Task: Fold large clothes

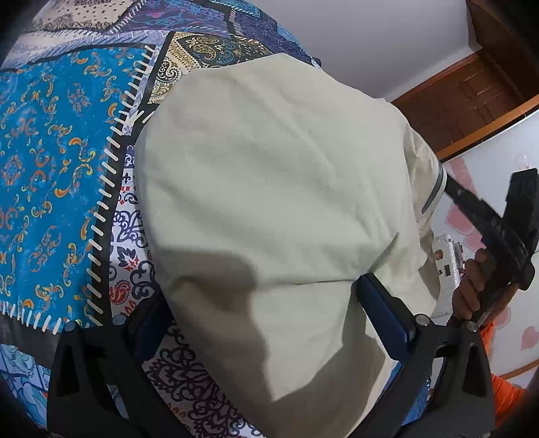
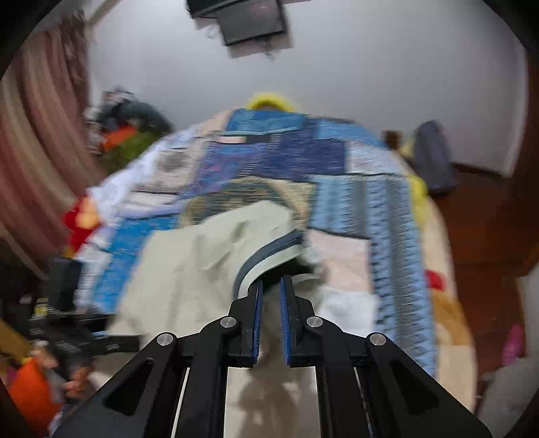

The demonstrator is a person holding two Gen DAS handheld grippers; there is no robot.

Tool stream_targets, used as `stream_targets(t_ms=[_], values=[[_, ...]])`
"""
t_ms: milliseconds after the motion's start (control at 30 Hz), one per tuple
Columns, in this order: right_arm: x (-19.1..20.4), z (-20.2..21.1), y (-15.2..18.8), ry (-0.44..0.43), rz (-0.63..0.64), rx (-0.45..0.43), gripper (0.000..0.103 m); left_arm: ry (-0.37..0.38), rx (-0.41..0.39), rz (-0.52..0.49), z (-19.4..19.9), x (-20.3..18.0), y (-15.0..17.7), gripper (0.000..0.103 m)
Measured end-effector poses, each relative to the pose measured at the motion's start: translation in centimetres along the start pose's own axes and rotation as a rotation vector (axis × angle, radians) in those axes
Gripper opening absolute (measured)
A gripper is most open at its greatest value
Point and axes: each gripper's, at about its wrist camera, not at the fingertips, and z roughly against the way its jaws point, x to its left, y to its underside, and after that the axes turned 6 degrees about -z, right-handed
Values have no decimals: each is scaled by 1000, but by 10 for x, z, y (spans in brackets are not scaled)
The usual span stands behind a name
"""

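Observation:
A large cream garment [image 1: 279,188] with a grey-striped cuff [image 1: 434,192] lies on the patchwork bedspread [image 1: 50,168]. My left gripper [image 1: 262,300] is wide open, its blue pads either side of the garment's near end; the left pad is partly under the cloth. My right gripper [image 2: 270,286] is narrowly open with a gap between the blue pads, just short of the striped cuff [image 2: 269,256] of the garment [image 2: 188,262]. Nothing is held between them. The right wrist view is blurred. The right gripper also shows in the left wrist view [image 1: 448,188] by the cuff.
The bedspread [image 2: 337,161] covers a bed. Piled clothes [image 2: 128,128] lie at its far left, curtains [image 2: 37,151] beyond. A dark bag [image 2: 434,158] sits at the far right near wooden furniture [image 1: 471,97]. A screen [image 2: 252,20] hangs on the wall.

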Motion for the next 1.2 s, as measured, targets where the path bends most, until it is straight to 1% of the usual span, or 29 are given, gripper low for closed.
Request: stream_targets(t_ms=[33,67,100,133,167,233,267,300,333,367,400,433,467,500,533,567,600,633,667,700,733,767,833,867,900,933,1067,1133,1200], values=[[-1,4,1,53,-19,-43,5,-10,1,-11,0,-2,-1,103],[-3,11,2,77,-39,-89,5,-15,3,-19,0,-3,-1,103],[-6,23,3,78,-68,-146,5,-18,6,-23,-1,-1,-3,103],[-8,29,2,50,-85,-170,5,-19,11,-22,-1,-1,-4,103],[-10,34,-1,-28,-101,-171,5,-20,15,-22,-1,-1,-4,103],[-6,31,-5,-167,-106,-91,5,-27,20,-25,-1,-2,-6,103],[-1,21,-5,-235,-105,-26,5,-31,19,-26,-2,-4,-7,103],[5,9,-3,-248,-89,24,5,-34,17,-26,-2,-4,-7,103],[10,-3,-1,-224,-62,55,5,-35,13,-25,-1,-3,-6,103],[15,-19,2,-162,-20,75,5,-34,11,-24,0,-2,-6,103],[20,-45,8,-40,43,100,5,-34,10,-23,0,-2,-5,103],[20,-64,13,19,78,133,5,-38,15,-28,0,-3,-3,103],[16,-82,18,34,83,167,5,-47,17,-35,-1,-5,-2,103],[9,-94,23,8,51,157,5,-57,14,-45,-3,-8,-3,103],[5,-95,24,-9,42,141,5,-62,13,-53,-4,-10,-3,103],[5,-97,24,-7,62,143,5,-63,14,-57,-5,-10,-4,103],[8,-97,23,13,87,142,5,-58,18,-56,-5,-9,-5,103],[9,-97,23,59,104,133,5,-55,21,-55,-7,-9,-6,103],[10,-97,25,132,129,114,5,-54,21,-56,-7,-10,-7,103],[9,-100,29,220,170,88,8,-54,19,-58,-8,-10,-7,103],[5,-101,31,224,185,82,22,-55,13,-61,-9,-10,-6,103],[-4,-101,32,208,184,83,28,-55,8,-62,-9,-11,-6,103],[-22,-103,25,122,131,117,28,-41,10,-54,-9,-11,0,103],[-33,-105,20,76,62,145,28,-34,16,-47,-6,-10,4,103],[-38,-107,17,55,24,164,28,-29,21,-41,-5,-8,5,103],[-39,-108,14,53,21,171,28,-31,25,-40,-7,-6,5,103],[-28,-104,20,84,111,158,28,-69,26,-87,7,-10,8,103],[-30,-98,24,59,121,161,28,-115,5,-125,20,-12,12,103],[-39,-96,22,18,86,181,28,-143,-11,-133,30,-11,14,103]])
